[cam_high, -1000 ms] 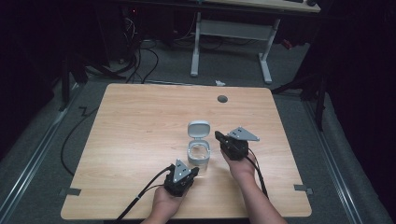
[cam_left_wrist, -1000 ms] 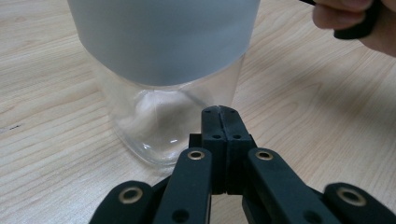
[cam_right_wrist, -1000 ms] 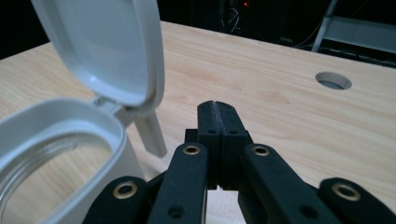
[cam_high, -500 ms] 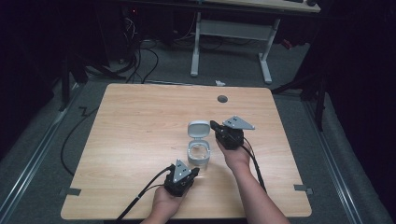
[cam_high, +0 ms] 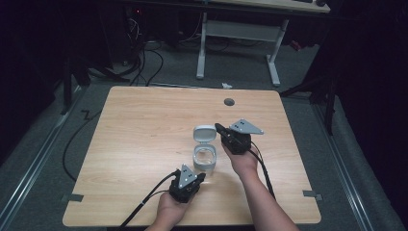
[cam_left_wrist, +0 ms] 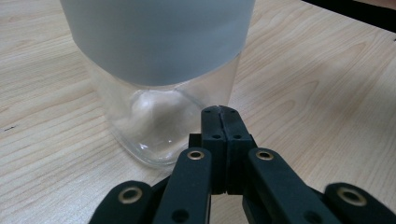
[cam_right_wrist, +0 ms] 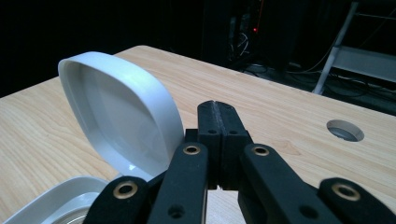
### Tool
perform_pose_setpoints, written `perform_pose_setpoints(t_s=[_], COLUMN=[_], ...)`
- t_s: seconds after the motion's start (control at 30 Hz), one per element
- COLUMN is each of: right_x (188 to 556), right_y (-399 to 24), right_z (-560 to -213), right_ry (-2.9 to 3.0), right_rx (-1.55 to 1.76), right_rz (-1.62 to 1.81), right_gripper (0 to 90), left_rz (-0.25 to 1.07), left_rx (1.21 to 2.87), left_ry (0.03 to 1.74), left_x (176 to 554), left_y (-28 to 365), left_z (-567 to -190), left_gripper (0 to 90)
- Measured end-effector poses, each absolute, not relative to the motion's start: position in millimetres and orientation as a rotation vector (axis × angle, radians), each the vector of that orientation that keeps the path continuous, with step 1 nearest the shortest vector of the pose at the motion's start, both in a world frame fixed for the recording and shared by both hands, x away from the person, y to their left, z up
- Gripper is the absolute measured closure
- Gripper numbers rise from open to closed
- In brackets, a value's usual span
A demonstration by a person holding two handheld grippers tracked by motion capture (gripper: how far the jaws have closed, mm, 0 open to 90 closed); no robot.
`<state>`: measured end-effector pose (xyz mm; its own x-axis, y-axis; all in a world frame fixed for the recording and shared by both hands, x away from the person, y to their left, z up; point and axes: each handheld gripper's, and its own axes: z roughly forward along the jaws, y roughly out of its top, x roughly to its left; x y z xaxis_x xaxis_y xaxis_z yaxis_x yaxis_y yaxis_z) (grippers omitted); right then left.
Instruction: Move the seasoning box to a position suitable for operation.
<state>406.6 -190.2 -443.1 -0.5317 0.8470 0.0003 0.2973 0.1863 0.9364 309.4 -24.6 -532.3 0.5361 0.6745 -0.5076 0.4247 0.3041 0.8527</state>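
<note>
Both pairs of jaws are pressing together with nothing between them: the left gripper (cam_left_wrist: pixel 219 112) is sitting just beside the one clear jar (cam_left_wrist: pixel 159 98), and the right gripper (cam_right_wrist: pixel 218 108) is hovering beside its one white flip lid (cam_right_wrist: pixel 119 121). That single jar is standing near the middle of the table (cam_high: pixel 139 125), lid hanging open.

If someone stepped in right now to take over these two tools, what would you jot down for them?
Left hand-held gripper: jaws shut, holding nothing, at the base of the clear container.
Right hand-held gripper: jaws shut, holding nothing, right beside the white flip lid.
Container stands near the middle of the table; its lid is open and tilted back, apparently still attached.
Done: lid is up.
Left: probably push the lid down to close it, steadying the container; I can't tell the contents.
</note>
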Motion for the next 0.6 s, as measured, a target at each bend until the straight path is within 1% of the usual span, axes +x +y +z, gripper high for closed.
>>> perform_pose_setpoints(t_s=[0.6], right_x=[384.6], right_y=[-191.7], right_z=[-440.4], right_ry=[1.934], right_rx=[1.030], right_rz=[1.360], right_gripper=[90.0], left_rz=[0.218], left_rx=[1.312], left_ry=[1.070], left_x=[309.3], left_y=[-24.2], left_z=[-532.1], left_gripper=[89.6])
